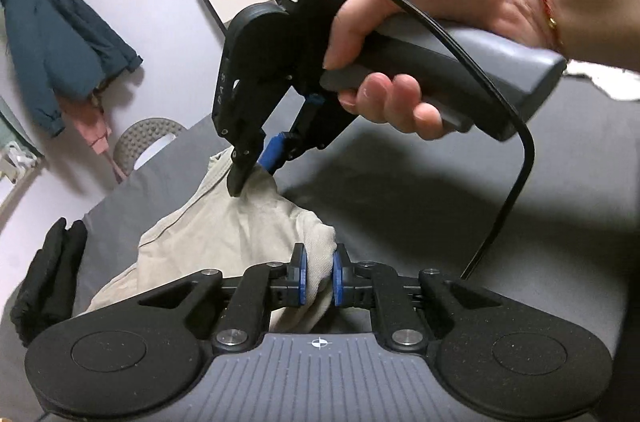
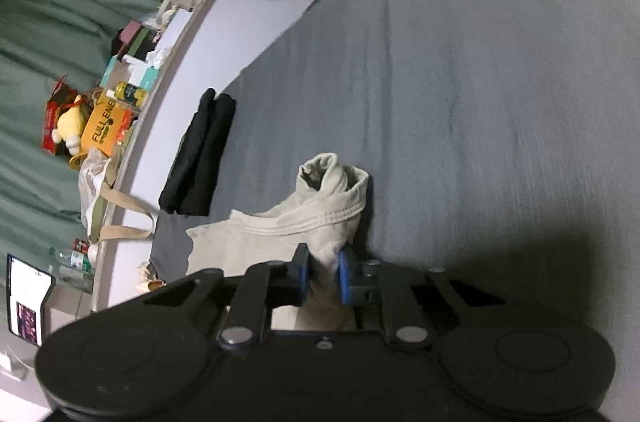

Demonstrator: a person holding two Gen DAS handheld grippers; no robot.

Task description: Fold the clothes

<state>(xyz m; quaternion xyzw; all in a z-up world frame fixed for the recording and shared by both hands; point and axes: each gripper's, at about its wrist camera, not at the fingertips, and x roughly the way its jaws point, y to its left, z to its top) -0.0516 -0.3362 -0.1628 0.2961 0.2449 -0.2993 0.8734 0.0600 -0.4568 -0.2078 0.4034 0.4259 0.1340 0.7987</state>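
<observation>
A beige garment (image 1: 224, 234) hangs lifted above the grey bed sheet (image 1: 400, 190). My left gripper (image 1: 319, 278) is shut on a bunched edge of it, the cloth pinched between the blue pads. My right gripper (image 1: 254, 170), held by a hand (image 1: 440, 22), is shut on another part of the same garment higher up. In the right wrist view the right gripper (image 2: 323, 276) clamps the beige garment (image 2: 296, 222), whose ribbed cuff (image 2: 320, 170) stands up beyond the fingers over the grey sheet (image 2: 480, 102).
A folded black garment (image 2: 200, 154) lies near the bed's edge, also the black garment (image 1: 48, 274) at left. A teal jacket (image 1: 52, 38) and a pink garment hang on the wall. A grey stool (image 1: 144, 142) stands by the bed. A cluttered shelf (image 2: 104, 110) runs along the wall.
</observation>
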